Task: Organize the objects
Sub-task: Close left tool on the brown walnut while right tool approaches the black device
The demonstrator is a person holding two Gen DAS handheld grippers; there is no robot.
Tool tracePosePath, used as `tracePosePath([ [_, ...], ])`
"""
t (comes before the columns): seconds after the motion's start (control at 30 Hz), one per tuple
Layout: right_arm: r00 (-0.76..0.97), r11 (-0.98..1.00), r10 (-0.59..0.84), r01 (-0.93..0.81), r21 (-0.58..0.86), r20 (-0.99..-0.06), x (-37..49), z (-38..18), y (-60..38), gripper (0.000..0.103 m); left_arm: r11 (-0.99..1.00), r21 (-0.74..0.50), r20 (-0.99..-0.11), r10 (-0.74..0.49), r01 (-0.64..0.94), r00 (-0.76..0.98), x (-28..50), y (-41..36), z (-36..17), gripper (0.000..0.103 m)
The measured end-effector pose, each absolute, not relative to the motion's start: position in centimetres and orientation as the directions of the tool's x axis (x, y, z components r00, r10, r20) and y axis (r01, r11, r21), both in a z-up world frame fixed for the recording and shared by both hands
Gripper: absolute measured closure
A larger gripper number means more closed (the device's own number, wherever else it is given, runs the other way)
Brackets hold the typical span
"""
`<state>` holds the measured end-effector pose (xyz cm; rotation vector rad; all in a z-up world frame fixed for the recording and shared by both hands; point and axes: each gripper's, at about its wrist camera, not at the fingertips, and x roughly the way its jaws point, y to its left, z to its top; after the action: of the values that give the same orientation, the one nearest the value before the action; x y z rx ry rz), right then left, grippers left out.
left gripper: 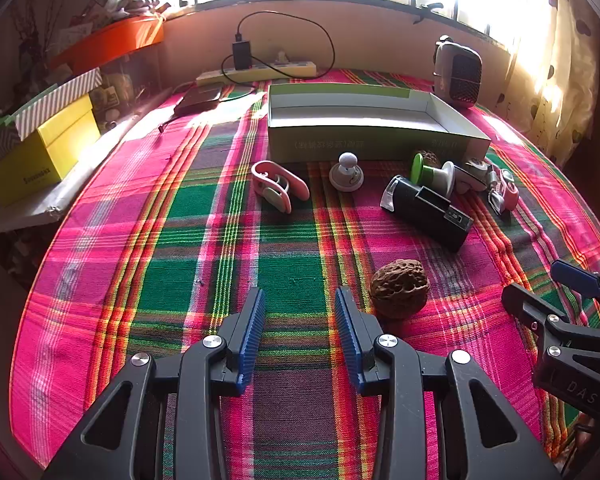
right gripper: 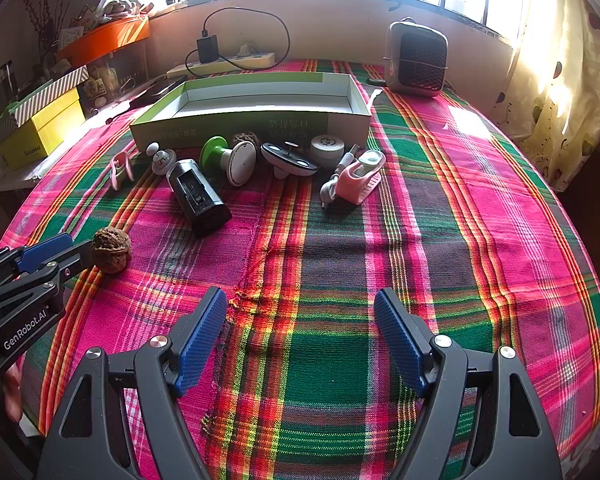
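Observation:
A brown walnut [left gripper: 399, 288] [right gripper: 111, 249] lies on the plaid cloth just right of my left gripper [left gripper: 300, 292] [right gripper: 56, 252], outside its open jaws, which hold nothing. My right gripper [right gripper: 300, 294] [left gripper: 540, 284] stands wide open over bare cloth. An open green-and-white box [left gripper: 376, 140] [right gripper: 252, 128] sits farther back, with nothing seen in it. In front of it lie a pink clip [left gripper: 278, 186], a white knob [left gripper: 346, 174], a black device [left gripper: 428, 210] [right gripper: 198, 198], a green-and-white spool [right gripper: 228, 156], a dark oval piece [right gripper: 290, 160] and a pink holder [right gripper: 360, 178].
A small heater [right gripper: 416, 58] stands at the back right and a power strip [left gripper: 256, 72] with a charger lies along the wall. A yellow box [left gripper: 44, 152] and clutter fill the shelf on the left. A curtain [right gripper: 560, 92] hangs at the right edge.

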<state>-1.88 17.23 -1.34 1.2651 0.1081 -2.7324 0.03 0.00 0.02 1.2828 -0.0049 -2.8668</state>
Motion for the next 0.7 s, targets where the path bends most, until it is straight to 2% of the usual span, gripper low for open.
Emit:
tracePosePath([
  [0.7, -0.64, -0.989, -0.087, 0.149, -0.012, -0.763, -1.79, -1.31, 17.28, 0.027, -1.0, -0.001, -0.745, 0.01, -0.014, -0.667, 0.08, -0.09, 0.02, 0.069],
])
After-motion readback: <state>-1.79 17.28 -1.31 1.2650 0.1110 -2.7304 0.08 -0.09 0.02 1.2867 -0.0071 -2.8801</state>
